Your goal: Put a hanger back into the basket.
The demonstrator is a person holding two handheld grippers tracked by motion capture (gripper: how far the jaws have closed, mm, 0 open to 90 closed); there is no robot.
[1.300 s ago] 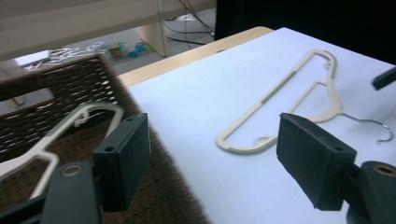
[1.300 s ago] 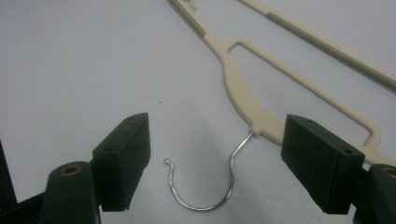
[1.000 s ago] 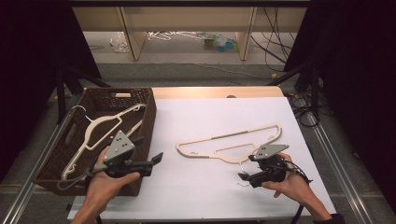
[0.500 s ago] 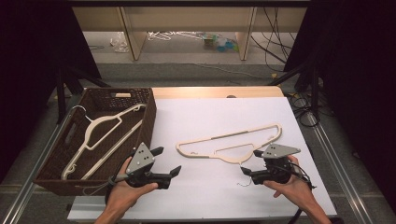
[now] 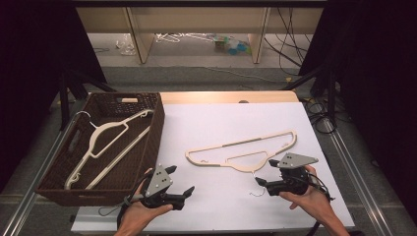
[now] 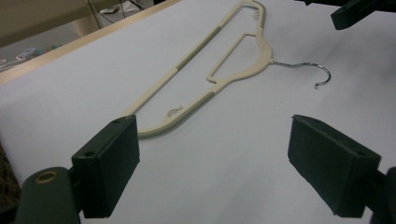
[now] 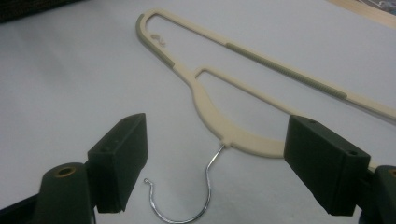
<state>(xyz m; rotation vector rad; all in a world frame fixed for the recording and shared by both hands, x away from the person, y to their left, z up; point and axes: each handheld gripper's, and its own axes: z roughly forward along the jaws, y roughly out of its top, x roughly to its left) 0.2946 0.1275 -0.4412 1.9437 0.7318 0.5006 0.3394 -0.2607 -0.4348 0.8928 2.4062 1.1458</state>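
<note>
Left tongs (image 5: 179, 182) and right tongs (image 5: 264, 173) both gape empty, flanking cream hanger (image 5: 246, 150) on desk (image 5: 221, 123).

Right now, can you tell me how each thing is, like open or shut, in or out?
Left hand-held gripper: open, holding nothing.
Right hand-held gripper: open, by the metal hook, not touching it.
Cream hanger on the table: lying flat, outside the basket.
Cream hanger in the basket: lying inside.
Brown wicker basket: upright, open top.
</note>
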